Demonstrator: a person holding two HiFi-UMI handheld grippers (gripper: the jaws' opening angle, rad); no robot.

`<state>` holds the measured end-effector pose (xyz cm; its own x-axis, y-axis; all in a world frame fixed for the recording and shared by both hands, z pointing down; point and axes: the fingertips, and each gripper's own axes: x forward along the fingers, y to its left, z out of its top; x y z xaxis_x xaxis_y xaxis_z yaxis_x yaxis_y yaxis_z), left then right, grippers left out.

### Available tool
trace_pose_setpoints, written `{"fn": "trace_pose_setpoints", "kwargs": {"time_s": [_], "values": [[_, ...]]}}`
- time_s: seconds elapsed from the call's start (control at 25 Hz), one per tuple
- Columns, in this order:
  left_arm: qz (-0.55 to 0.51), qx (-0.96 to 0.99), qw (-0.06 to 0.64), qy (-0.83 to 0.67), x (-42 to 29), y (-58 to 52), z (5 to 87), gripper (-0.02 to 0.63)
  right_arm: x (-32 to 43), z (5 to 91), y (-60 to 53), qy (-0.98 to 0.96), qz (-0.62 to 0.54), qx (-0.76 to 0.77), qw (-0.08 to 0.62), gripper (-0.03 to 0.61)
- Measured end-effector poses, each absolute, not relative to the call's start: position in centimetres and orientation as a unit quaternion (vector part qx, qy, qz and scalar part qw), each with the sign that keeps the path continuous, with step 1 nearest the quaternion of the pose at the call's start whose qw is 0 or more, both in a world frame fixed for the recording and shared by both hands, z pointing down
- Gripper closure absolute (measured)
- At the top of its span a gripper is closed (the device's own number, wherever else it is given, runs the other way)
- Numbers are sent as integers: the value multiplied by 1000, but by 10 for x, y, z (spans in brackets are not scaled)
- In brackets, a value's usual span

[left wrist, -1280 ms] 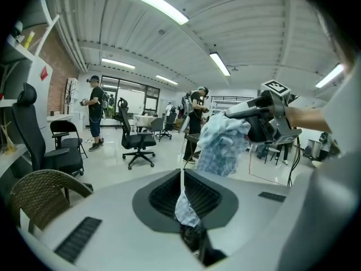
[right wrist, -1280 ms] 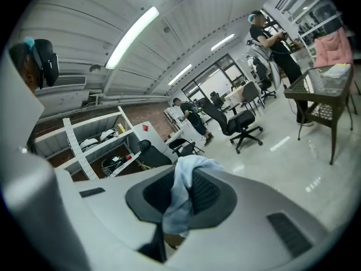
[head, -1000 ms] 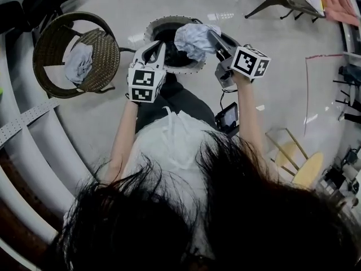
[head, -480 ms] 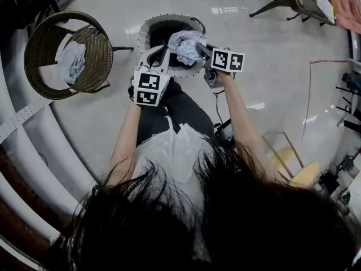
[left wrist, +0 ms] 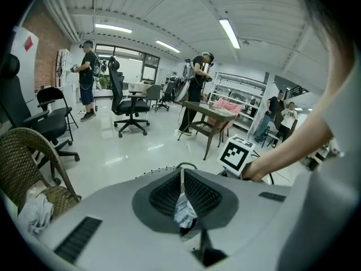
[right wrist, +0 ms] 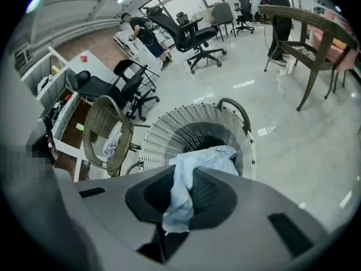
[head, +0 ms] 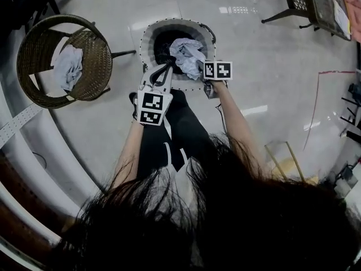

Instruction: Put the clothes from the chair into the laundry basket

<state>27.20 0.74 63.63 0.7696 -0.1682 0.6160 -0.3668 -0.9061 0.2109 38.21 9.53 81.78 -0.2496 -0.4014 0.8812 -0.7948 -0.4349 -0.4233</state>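
A white wicker laundry basket (head: 148, 41) stands on the floor in front of me, its dark inside showing in the right gripper view (right wrist: 197, 134). A pale blue garment (head: 187, 51) hangs over its mouth. My right gripper (head: 198, 65) is shut on it, with the cloth (right wrist: 189, 179) bunched between the jaws. My left gripper (head: 167, 68) is at the basket's near rim, shut on a strip of light cloth (left wrist: 184, 208). Another pale garment (head: 68, 66) lies on the brown wicker chair (head: 34, 49) to the left.
A dark wicker table (head: 316, 4) stands at the far right and a yellow stool (head: 293, 162) near right. Office chairs (left wrist: 127, 103) and several standing people (left wrist: 198, 86) are farther off. White curved rails (head: 34, 151) run along the left.
Both grippers have dropped toward the basket, and the pale blue garment has gone down with them until it sits over the basket's mouth. The chair's garment has not moved.
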Motion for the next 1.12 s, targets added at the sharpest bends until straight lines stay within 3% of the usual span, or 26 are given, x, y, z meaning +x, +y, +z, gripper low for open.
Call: {"fn": "trace_pose_setpoints", "kwargs": {"time_s": [0.28,0.32,0.4,0.68,1.12], "values": [[325,919,172,-142,268,4,678,583,397,879,96,-467,612,610,184,513],[329,918,171,-141,267,3,682,583,398,886,98,-463,614,609,194,486],[333,916,171,-142,263,1,686,583,398,894,102,-461,618,600,213,337],[333,913,176,-159,240,-4,681,583,399,884,109,-473,595,598,255,313],[307,918,166,-189,208,-31,637,583,385,774,39,-564,491,647,148,314]]}}
